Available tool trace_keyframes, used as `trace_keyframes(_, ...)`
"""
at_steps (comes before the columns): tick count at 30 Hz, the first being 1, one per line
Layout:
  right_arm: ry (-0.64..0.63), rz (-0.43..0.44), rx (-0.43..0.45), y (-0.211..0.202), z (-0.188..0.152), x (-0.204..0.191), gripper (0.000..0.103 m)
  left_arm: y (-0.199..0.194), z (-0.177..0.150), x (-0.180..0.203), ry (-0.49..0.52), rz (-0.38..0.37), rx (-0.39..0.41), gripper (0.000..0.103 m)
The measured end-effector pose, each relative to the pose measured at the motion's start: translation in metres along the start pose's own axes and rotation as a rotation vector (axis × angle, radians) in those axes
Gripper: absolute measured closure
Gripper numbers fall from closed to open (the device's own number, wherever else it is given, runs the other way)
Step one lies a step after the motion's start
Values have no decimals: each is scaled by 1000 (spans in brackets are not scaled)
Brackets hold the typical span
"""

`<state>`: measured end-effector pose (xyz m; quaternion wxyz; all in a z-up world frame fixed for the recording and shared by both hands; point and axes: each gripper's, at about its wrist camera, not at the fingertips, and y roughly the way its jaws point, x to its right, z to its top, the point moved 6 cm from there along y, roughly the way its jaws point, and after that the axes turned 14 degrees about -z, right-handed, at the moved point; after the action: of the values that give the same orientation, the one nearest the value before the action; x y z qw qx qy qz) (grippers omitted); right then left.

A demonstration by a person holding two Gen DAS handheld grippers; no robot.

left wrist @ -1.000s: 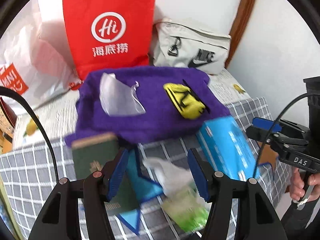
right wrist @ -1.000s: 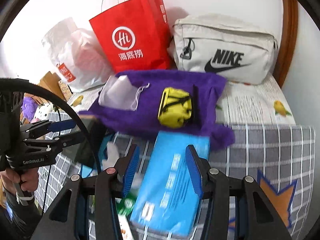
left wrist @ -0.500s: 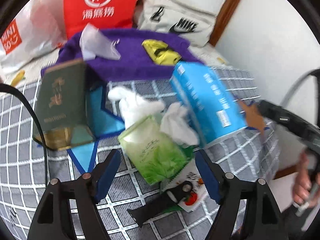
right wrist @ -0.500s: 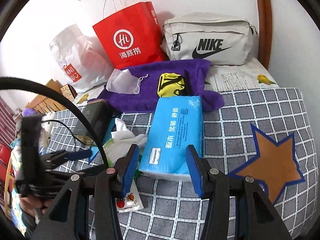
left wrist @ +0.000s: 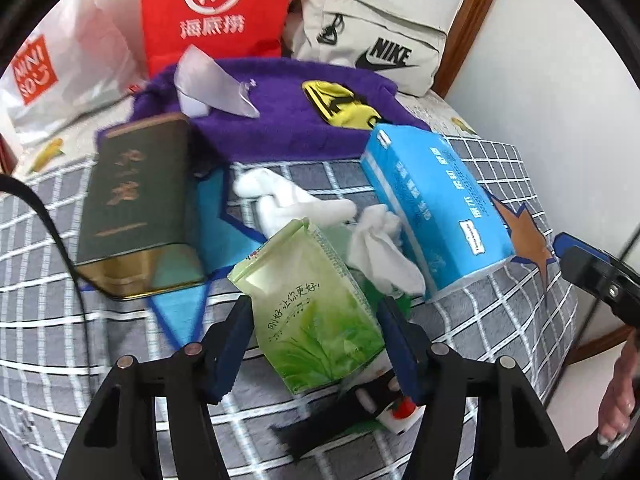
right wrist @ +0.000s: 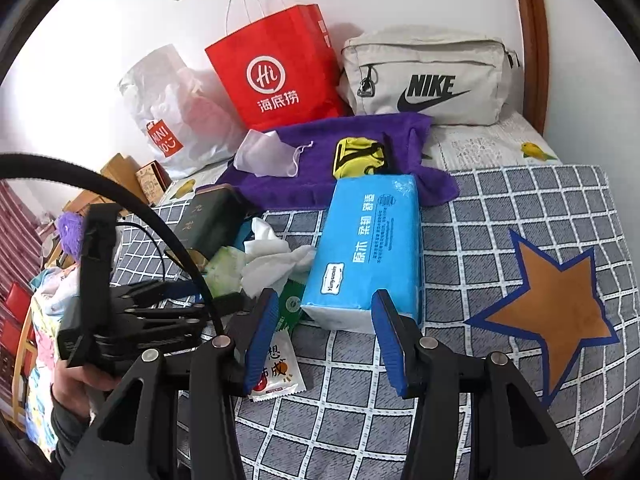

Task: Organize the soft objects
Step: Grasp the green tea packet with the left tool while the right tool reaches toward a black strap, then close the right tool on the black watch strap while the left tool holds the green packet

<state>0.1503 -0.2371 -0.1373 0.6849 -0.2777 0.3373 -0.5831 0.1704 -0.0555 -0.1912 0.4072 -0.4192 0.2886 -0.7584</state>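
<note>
Left wrist only: left gripper [left wrist: 316, 344] straddles the green tissue pack [left wrist: 316, 312]; its jaws have just been closing, pads at the pack's sides, contact not certain. A black strap [left wrist: 332, 420] lies under it.
Right wrist only: right gripper [right wrist: 324, 336] stands apart and empty, just short of the near end of the blue tissue pack [right wrist: 368, 252]; a snack sachet [right wrist: 278, 372] lies by its left pad. The left hand [right wrist: 76, 384] shows at the bed's left edge.
Loose tissues: white crumpled tissues [left wrist: 380, 256] lie between the two packs.
Open room: the checked blanket [right wrist: 500, 380] around the orange star [right wrist: 556, 304] is bare; the bed's right edge drops beside the wall.
Containers: red paper bag [right wrist: 280, 68], Nike pouch [right wrist: 428, 76] and Miniso plastic bag [right wrist: 172, 112] stand at the wall; contents unseen.
Purple towel [right wrist: 328, 152]: carries a yellow pouch [right wrist: 360, 156] and a clear drawstring bag [right wrist: 268, 156].
Green tin [left wrist: 136, 200]: left of the packs.
</note>
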Motion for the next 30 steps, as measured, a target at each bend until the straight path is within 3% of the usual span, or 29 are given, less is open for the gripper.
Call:
trace_keyframes(8,-51,8,-26,10,-7,-18,55,-39,-11,-21,-7,51,47,42)
trace_keyframes(13,-101,34,-45,13,-20,-33,55,-50,-16,-39,-18,124,67,42)
trace_keyframes(17,-148,86,-97,23,-44,-53,55,-58,-20,-50,-50,119,87,42)
trace_keyframes(22,-196,75,-163,43,-69,-72,55,-60,-26,-56,-67,108,96,42)
trace_keyframes(30,-294,78,-153,44,-79,-104,55,-65,-35,-55,-64,89,111,42)
